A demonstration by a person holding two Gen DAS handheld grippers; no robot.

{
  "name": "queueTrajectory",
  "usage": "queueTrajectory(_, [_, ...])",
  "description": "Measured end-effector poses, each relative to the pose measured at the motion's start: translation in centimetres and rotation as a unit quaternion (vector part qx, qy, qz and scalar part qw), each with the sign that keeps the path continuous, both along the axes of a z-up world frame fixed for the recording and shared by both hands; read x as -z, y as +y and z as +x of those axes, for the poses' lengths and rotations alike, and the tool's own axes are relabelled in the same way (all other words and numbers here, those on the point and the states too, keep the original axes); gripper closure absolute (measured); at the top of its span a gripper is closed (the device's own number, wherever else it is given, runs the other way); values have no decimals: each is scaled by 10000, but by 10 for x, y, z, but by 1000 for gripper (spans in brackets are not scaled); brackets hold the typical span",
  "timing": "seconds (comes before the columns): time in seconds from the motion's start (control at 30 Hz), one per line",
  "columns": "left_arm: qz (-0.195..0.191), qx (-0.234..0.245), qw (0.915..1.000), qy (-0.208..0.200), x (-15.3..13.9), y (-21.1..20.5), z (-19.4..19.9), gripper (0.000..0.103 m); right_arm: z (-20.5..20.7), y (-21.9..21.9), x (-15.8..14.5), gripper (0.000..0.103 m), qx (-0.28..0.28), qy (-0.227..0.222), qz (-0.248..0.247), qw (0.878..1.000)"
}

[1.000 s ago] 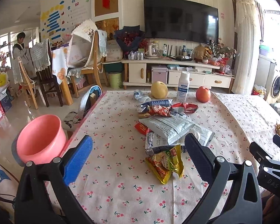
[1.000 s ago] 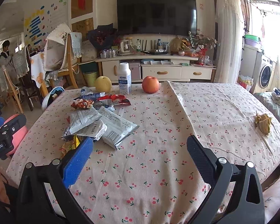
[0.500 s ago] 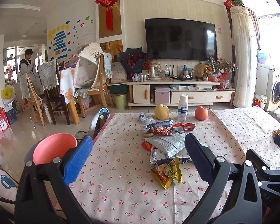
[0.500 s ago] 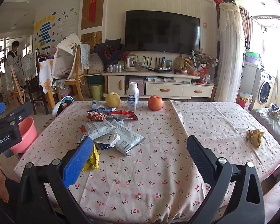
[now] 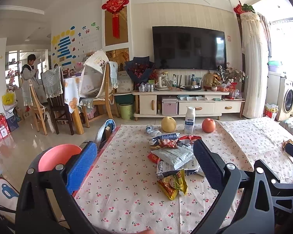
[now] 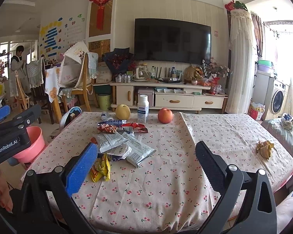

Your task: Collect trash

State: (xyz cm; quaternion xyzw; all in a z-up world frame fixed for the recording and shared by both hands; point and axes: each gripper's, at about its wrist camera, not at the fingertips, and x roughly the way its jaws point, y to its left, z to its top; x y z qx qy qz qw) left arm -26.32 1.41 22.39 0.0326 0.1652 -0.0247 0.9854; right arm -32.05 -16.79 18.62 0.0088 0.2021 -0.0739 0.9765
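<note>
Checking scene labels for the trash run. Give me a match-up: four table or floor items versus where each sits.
Things:
1. yellow snack packet
2. crumpled yellow wrapper
3. pink bin
4. white bottle

Places:
A. off the table's left edge
B. far edge, between the pear and the apple
C. alone near the right edge
D. nearest end of the wrapper pile

Pairs: 1-D, 2-C, 3-A, 4-B
</note>
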Motion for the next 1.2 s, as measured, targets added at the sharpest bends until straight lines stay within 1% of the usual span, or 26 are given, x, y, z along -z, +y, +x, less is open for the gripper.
queueTrajectory(0.2, [-88,-6,9999,-80,0,4,-3,4,-1,1,-2,4,18,-41,-38,10000])
queueTrajectory(0.47, [-57,-22,9999,-91,-1,4,-4,4,-1,2,-3,4,-10,-24,-19,10000])
queueTrajectory(0.7, [-48,44,10000,-12,0,4,-3,4,2,2,-2,4,-41,53,-16,10000])
queueTrajectory(0.9, [43,55,9999,-130,2,2,-3,4,3,1,0,4,-45,82,-19,10000])
queueTrajectory(1.2, [33,143,9999,18,7,-4,0,4,6,-2,8,4,11,160,14,9999])
